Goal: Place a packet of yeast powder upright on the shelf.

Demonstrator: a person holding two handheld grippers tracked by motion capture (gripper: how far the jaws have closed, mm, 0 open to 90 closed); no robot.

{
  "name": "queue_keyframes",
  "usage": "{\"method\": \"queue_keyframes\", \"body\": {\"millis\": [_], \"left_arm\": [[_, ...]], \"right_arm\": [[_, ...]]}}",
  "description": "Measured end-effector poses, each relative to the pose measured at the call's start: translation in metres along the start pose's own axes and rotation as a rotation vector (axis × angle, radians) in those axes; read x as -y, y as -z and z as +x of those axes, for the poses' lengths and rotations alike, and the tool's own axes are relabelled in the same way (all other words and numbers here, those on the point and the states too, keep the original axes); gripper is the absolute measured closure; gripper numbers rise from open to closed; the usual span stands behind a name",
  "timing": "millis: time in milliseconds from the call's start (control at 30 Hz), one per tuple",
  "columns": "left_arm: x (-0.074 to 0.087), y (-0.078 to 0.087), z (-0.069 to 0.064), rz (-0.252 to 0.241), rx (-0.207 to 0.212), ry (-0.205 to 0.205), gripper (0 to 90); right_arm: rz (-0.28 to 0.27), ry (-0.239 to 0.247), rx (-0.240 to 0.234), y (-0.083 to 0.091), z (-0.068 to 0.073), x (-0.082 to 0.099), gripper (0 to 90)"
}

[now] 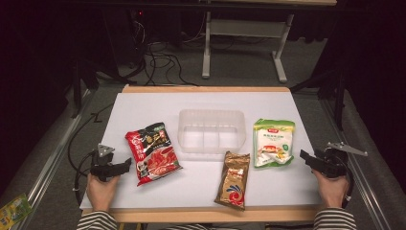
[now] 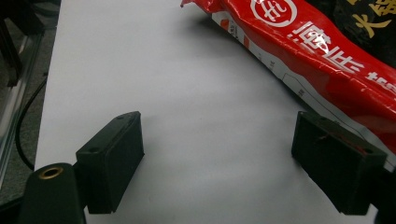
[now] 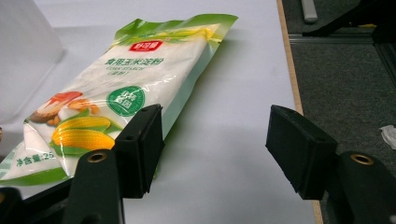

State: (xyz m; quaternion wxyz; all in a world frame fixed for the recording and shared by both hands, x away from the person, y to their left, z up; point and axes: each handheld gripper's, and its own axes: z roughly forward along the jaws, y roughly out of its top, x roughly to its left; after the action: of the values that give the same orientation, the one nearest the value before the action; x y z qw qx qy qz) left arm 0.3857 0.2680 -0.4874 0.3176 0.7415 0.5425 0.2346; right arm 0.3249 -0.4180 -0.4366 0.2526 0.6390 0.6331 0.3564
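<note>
Here our left tongs [image 1: 125, 164] gape beside the red pouch [image 1: 152, 153]; right tongs [image 1: 305, 156], apart, sit at three o'clock of the green pouch [image 1: 273, 142].

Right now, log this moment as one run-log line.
left tongs: open, beside red packet | right tongs: open, beside green packet | clear bin: empty

Tub [image 1: 211, 130] centre; hotpot pack [image 1: 152, 153] left, starch bag [image 1: 273, 142] right.
</note>
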Motion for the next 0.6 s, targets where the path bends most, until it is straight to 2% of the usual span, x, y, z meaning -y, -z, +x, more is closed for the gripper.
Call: {"method": "queue_keyframes", "body": {"millis": [200,367,600], "left_arm": [[0.000,0.000,0.000,-0.007,0.003,-0.009,18.7],[0.000,0.000,0.000,-0.008,0.003,-0.009,18.8],[0.000,0.001,0.000,-0.005,0.012,-0.016,19.2]], "right_arm": [[0.025,-0.004,-0.008,-0.003,0.001,-0.006,31.0],[0.050,-0.008,-0.061,-0.008,0.002,-0.012,27.1],[0.074,-0.018,-0.111,-0.014,0.005,-0.023,27.9]]}}
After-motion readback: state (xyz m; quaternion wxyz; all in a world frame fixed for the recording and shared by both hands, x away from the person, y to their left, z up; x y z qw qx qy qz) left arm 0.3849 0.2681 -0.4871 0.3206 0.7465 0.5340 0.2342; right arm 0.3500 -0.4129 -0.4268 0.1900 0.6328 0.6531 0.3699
